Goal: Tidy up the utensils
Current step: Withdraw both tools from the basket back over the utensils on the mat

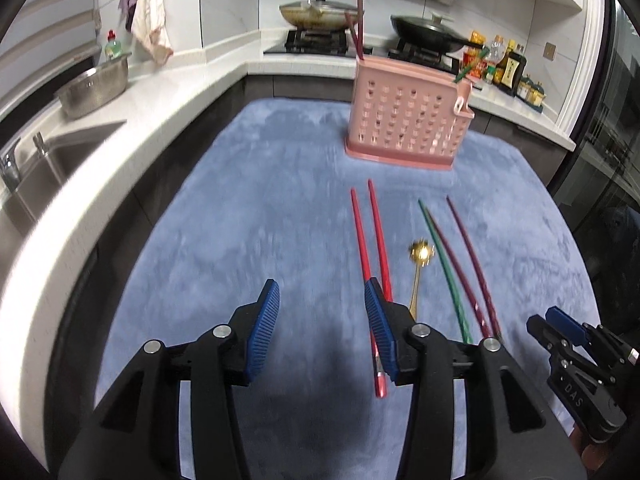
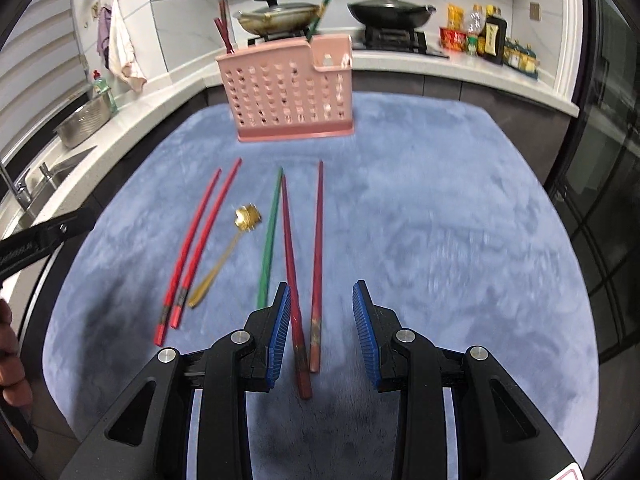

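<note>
A pink perforated utensil holder stands upright at the far side of the blue mat; two dark red chopsticks and a green one stick out of it. On the mat lie a red chopstick pair, a gold spoon, a green chopstick and two dark red chopsticks. My left gripper is open, nothing between its fingers, the red pair just right of it. My right gripper is open above the dark red chopsticks' near ends.
White counters wrap the left and back: a sink, a steel basin, a stove with two lidded pans, and sauce bottles. A dark glass door is at right. A hand shows at the left edge.
</note>
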### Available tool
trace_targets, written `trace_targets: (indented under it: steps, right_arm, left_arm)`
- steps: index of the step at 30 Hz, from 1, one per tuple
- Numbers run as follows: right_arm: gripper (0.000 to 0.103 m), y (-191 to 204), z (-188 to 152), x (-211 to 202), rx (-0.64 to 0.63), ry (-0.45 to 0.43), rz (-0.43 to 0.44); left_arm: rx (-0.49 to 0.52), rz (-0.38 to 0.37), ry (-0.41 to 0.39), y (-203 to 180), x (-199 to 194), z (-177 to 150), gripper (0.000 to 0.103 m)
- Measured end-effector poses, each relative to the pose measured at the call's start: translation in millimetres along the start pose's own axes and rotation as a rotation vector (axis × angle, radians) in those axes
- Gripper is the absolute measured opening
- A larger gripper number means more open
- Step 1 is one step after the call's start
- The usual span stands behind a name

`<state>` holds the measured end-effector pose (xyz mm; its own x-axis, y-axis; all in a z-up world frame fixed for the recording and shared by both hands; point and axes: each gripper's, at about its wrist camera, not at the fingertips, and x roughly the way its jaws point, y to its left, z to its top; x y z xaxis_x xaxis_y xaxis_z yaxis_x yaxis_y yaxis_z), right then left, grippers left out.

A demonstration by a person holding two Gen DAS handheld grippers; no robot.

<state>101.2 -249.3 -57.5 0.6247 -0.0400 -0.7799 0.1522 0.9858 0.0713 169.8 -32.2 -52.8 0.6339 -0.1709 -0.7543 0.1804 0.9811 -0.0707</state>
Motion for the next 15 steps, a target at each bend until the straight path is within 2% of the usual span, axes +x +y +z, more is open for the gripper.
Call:
trace_targets:
  steps: [8,15]
  right_arm:
    - [0.031,-1,-13,20,0.02,0.046,0.006]
    - [0.026,0,-17,32,0.027,0.072,0.007]
  left_arm:
    - [0.0,-0.002,0.055,-3,16,-21,0.042]
    - [0.002,-0.008,0.084,-5,25,-31,0.042]
